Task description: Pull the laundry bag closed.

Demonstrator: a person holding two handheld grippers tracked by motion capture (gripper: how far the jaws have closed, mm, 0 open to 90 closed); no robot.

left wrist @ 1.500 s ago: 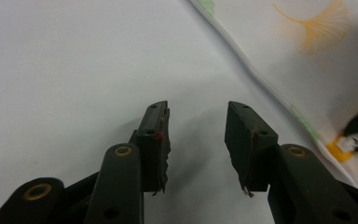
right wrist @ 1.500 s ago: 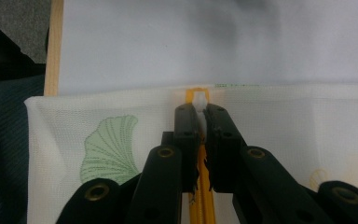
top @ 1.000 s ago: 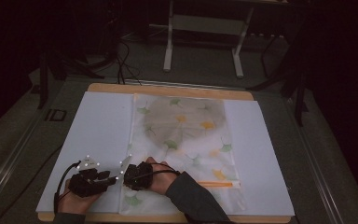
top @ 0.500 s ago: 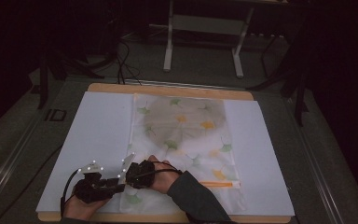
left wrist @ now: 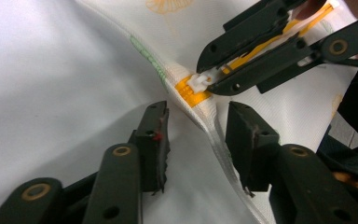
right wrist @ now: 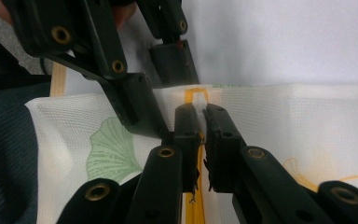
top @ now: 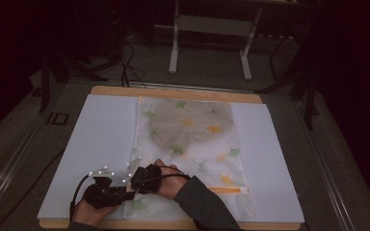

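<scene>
A white mesh bag (top: 192,139) printed with ginkgo leaves lies flat on a white sheet. Its orange zipper (top: 226,190) runs along the near end. My right gripper (right wrist: 201,119) is shut on the white zipper pull (right wrist: 198,100) at the zipper's left end (left wrist: 189,93). In the high view it is at the bag's near left corner (top: 136,182). My left gripper (left wrist: 198,122) is right beside it (top: 125,195), open. Its jaws have just been closing and straddle a raised fold of the bag's edge (left wrist: 214,140) with gaps on both sides.
The white sheet (top: 96,139) covers a wooden table (top: 173,92) whose front edge is just below both hands. A dark sleeve (top: 207,207) lies over the bag's near part. A metal stand (top: 212,43) and cables (top: 125,62) are on the floor beyond the table.
My left gripper has edged in toward the bag's near left corner beside the right gripper. The right gripper and the bag have stayed put.
</scene>
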